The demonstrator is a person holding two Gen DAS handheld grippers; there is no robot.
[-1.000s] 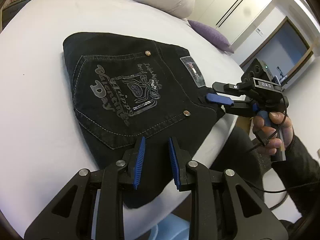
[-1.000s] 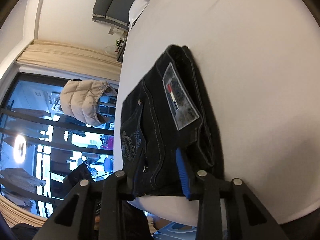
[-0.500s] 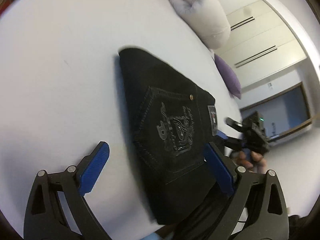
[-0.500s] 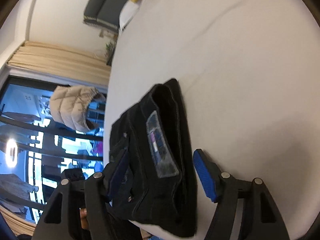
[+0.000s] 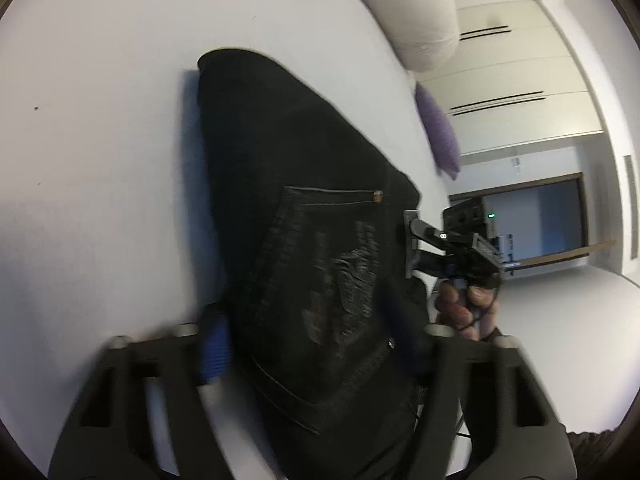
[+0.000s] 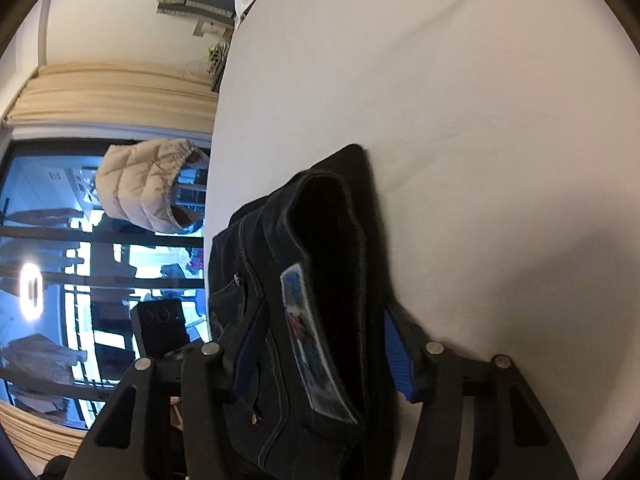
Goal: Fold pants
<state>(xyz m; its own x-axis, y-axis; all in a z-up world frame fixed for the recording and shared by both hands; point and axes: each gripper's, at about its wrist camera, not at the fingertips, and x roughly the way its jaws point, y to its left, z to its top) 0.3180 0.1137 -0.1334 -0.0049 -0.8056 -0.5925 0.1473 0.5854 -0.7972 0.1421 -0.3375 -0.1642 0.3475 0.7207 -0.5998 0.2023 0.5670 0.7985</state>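
Observation:
The folded black jeans [image 5: 304, 220] lie on the white bed [image 5: 100, 140], back pocket with embroidery facing up. My left gripper [image 5: 308, 344] straddles the near end of the folded stack, its blue pads [image 5: 216, 344] on either side of the denim, jaws wide around it. My right gripper [image 6: 324, 348] straddles the waistband end, where the label patch [image 6: 308, 336] shows, blue pads [image 6: 396, 360] on each side of the thick fold. The right gripper also shows in the left wrist view [image 5: 424, 240] at the jeans' far edge.
A pale grey pillow [image 5: 408, 12] and a purple cushion [image 5: 438, 136] lie at the far side of the bed. White wardrobes [image 5: 520, 80] stand beyond. In the right wrist view a beige puffer vest [image 6: 148, 184] hangs by the window.
Both grippers opened wide, then moved in over the folded jeans. They now straddle the stack at opposite ends, with denim between the pads. The left view is motion-blurred.

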